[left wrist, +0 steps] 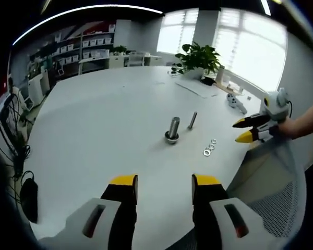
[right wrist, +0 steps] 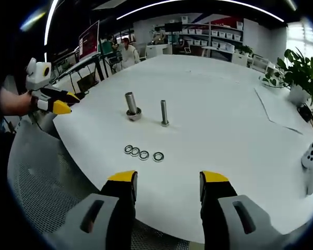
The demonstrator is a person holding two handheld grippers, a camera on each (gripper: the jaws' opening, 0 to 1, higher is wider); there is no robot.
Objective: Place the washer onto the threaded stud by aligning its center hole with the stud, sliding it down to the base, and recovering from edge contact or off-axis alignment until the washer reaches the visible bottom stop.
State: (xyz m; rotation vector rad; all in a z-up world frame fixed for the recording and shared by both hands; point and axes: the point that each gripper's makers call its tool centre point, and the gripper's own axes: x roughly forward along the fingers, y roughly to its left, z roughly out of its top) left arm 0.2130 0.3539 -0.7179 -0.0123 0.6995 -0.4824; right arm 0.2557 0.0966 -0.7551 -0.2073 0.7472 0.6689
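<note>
Bright daylight from blown-out windows [left wrist: 245, 41], ceiling strip glare, strong fisheye bending, soft edges.

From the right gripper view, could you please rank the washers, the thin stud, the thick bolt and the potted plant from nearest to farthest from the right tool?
1. Washers: a row on the table straight ahead of the right tool.
2. Thin stud and thick bolt: upright behind the washers, bolt to the left; too close to call.
3. Potted plant: far right edge.
</note>
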